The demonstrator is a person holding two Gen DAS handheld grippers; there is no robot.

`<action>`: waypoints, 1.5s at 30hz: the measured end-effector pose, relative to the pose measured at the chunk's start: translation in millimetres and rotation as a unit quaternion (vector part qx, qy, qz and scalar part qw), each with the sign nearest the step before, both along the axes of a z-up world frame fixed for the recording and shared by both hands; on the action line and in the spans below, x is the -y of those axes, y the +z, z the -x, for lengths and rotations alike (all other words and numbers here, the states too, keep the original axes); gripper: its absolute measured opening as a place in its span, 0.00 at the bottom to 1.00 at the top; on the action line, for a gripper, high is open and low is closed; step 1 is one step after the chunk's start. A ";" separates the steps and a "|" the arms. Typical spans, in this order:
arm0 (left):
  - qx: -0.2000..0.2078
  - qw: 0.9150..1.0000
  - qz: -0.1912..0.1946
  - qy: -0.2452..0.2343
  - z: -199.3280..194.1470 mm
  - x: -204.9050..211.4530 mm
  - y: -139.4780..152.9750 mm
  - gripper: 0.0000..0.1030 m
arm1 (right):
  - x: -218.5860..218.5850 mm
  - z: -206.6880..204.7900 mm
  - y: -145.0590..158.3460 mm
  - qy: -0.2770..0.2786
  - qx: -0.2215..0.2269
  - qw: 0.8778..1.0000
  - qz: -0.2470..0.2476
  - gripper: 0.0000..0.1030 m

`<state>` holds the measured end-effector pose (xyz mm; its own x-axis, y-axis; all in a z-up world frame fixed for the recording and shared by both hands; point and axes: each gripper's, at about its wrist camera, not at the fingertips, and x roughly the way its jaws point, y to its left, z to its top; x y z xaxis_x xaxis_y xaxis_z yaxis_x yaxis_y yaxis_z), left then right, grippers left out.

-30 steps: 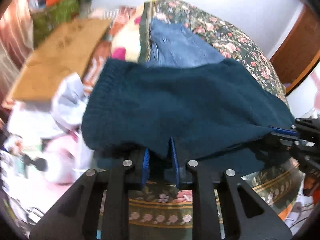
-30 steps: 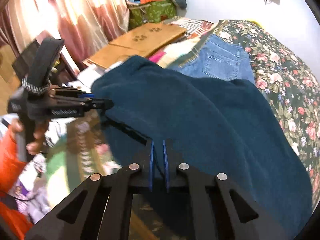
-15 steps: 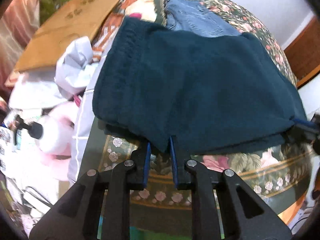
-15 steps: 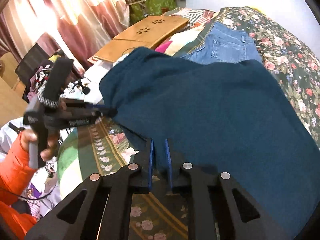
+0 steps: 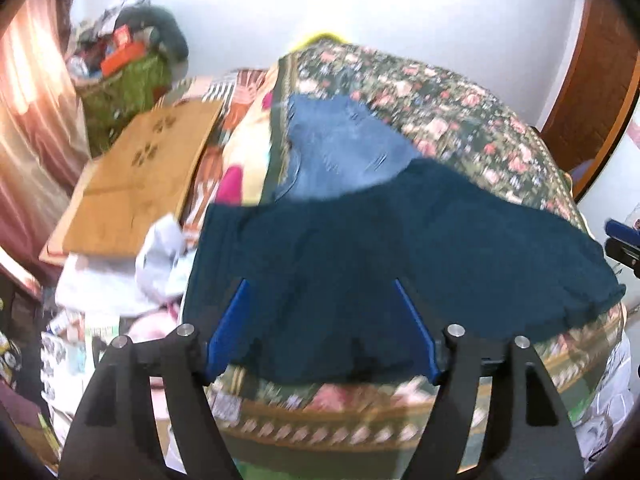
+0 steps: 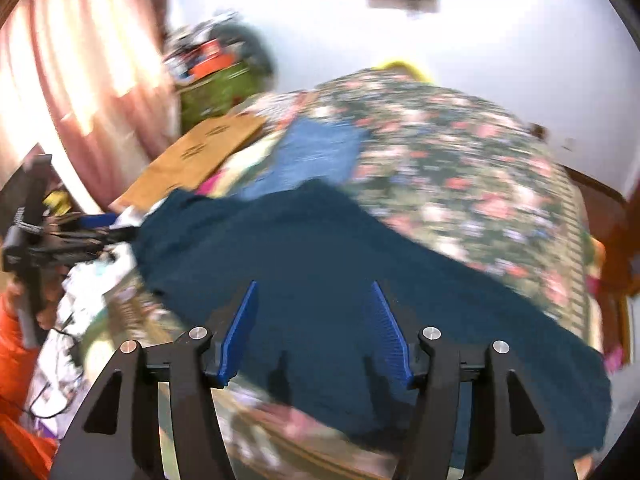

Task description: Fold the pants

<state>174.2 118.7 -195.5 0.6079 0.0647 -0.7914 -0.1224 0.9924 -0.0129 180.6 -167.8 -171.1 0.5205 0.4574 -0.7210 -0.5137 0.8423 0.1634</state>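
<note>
Both sets of jaws are opening, with nothing pinched between them: the left gripper (image 5: 320, 328) and right gripper (image 6: 316, 330) hang over the near edge of the dark teal pants (image 5: 400, 264). The pants lie folded flat on the floral bed (image 5: 460, 120), overlapping the jeans (image 5: 340, 152). Judged soft, thick, limp and light; grip at hems or corners through all layers.

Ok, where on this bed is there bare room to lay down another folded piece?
Bare floral bedspread right of the blue jeans, beyond the dark teal pants. Crowded along the left edge: wooden board, white crumpled cloth.
</note>
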 end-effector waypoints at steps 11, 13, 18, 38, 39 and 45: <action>-0.016 1.000 -0.009 -0.008 -78.6 91.1 5.2 0.71 | 222.2 -20.4 -16.3 -0.215 0.000 0.976 0.034 0.53; -0.030 0.999 -0.013 -0.017 -89.3 108.7 -2.4 0.71 | 256.4 -21.4 -22.0 -0.251 -0.003 0.967 0.048 0.53; -0.064 0.997 -0.031 -0.041 -112.2 147.9 -25.4 0.71 | 342.0 -26.1 -48.4 -0.337 -0.033 0.940 0.037 0.53; -0.118 0.987 -0.077 -0.075 -117.4 195.6 -62.6 0.71 | 405.8 -76.6 -167.9 -0.321 -0.171 0.930 -0.062 0.22; -0.117 0.987 -0.078 -0.076 -117.5 197.1 -62.7 0.71 | 402.1 -74.6 -163.5 -0.324 -0.154 0.932 -0.048 0.18; -0.103 0.987 -0.095 -0.082 -118.3 207.3 -53.8 0.71 | 394.4 -70.6 -124.3 -0.353 -0.043 0.934 0.017 0.12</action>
